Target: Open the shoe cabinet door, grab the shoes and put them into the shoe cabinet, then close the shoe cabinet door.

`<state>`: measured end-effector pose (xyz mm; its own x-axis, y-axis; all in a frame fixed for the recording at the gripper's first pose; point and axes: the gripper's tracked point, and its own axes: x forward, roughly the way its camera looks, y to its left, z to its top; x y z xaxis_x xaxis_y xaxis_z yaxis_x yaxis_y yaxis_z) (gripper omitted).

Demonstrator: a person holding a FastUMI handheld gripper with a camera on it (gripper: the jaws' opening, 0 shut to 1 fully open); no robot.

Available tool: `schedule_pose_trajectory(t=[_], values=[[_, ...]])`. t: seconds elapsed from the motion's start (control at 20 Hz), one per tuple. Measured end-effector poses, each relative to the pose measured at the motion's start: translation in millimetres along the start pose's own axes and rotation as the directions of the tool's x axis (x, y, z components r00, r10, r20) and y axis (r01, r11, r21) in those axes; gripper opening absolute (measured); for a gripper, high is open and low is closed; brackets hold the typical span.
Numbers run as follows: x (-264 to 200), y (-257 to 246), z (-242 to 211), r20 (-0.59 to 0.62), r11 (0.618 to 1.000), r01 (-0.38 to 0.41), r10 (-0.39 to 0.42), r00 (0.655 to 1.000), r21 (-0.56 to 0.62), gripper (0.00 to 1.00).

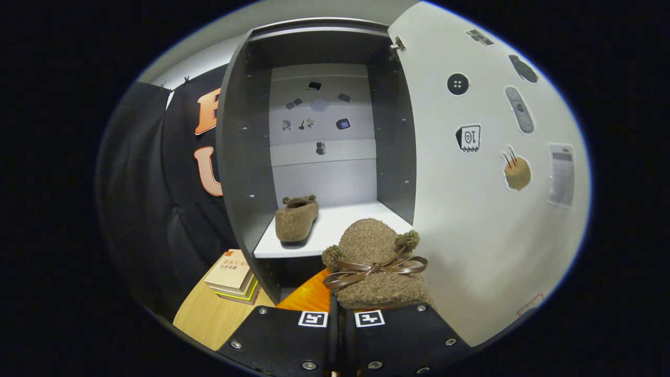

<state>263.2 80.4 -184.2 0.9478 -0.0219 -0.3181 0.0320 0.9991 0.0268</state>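
- Second slipper [378, 267]: I carry it in the jaws, which are closed together on its heel end just ahead of the gripper [336, 335]; its toe points at the open shoe cabinet [246, 157], and it hangs just short of the shelf's front edge.
- Handling, as I judge it: fleecy, soft and light; it yields under the grip and will not slip easily. The heel rim is the firm place to hold; the ribbon bow [374, 269] across the top would only pull loose.
- First slipper [296, 219]: already on the white shelf [340, 225], to the left, leaving room beside it.
- Cabinet door [487, 209]: swung wide open on the right, with stickers on its inner face.
- Desk [209, 314]: wooden, below left, carrying stacked books [233, 280] beside the cabinet.
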Motion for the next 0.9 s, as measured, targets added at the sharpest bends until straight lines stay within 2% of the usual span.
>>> schedule_pose_trajectory(t=[0.35, 0.6, 0.9], values=[[103.8, -9.8, 42.5, -0.013, 0.999, -0.05, 0.05, 0.999, 0.008, 0.05], [179.6, -1.0, 55.6, -0.046, 0.995, -0.1, 0.101, 0.994, 0.02, 0.05], [244.8, 17.7, 63.1, -0.05, 0.989, -0.145, 0.144, 0.988, 0.001, 0.05]])
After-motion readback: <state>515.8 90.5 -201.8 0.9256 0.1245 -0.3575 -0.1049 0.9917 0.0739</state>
